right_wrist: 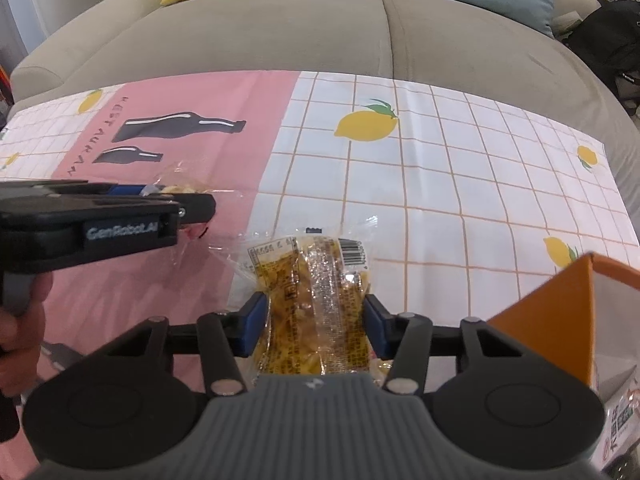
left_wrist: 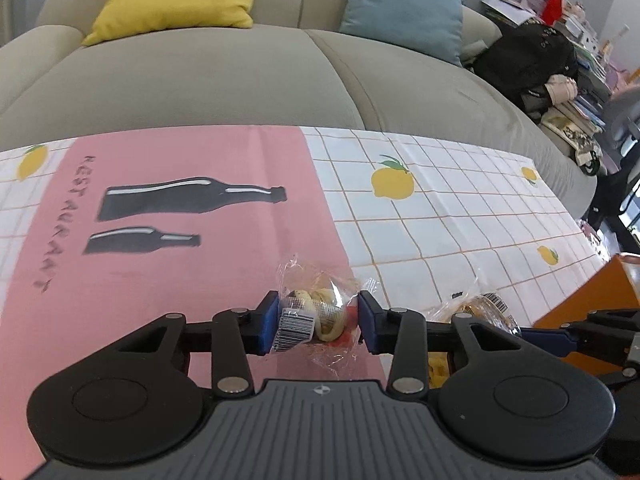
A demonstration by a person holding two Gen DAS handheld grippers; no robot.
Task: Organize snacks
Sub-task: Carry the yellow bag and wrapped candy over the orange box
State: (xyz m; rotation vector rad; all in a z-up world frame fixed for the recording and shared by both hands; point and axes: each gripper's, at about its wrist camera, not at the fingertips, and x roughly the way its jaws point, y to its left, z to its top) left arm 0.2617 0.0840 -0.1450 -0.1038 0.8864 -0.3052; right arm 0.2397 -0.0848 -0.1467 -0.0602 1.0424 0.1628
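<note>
Left tool (left_wrist: 318,322) clenched on a small clear-wrapped snack (left_wrist: 316,312); right tool (right_wrist: 316,330) grasping the yellow snack packet (right_wrist: 316,300). Both low over the tabletop (right_wrist: 440,184). Orange box (right_wrist: 560,320) near right: lift cleanly, carry packets there. Sofa (right_wrist: 320,28) beyond.
</note>
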